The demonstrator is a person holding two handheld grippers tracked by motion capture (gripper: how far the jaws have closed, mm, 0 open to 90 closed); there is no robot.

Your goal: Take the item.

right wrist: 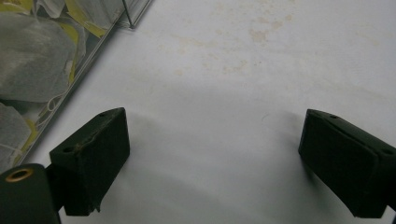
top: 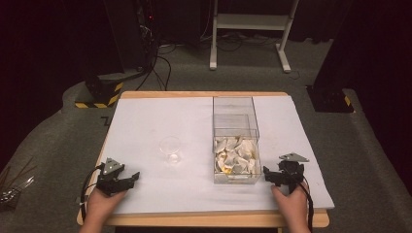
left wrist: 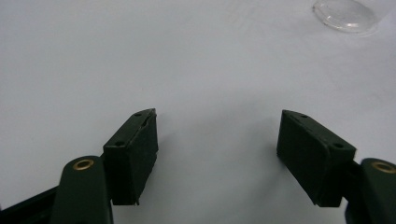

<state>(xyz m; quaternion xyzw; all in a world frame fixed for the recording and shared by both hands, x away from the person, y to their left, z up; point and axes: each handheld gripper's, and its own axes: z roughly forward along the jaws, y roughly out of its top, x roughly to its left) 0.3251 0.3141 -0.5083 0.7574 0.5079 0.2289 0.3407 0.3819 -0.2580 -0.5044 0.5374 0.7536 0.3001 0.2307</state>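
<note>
Tea bags (top: pixel 235 158), white, crumpled, yellow-tagged, heaped

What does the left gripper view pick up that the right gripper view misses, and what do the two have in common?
Left gripper view: the base of a clear plastic cup near the top right corner, beyond the left hand-held gripper, on clean white sheet.

Right gripper view: the wall of a clear box with tea bags behind it, left of the right hand-held gripper, and brownish stains on the sheet.

Both: two black jaws standing wide apart with nothing between them, over the white table cover.
</note>
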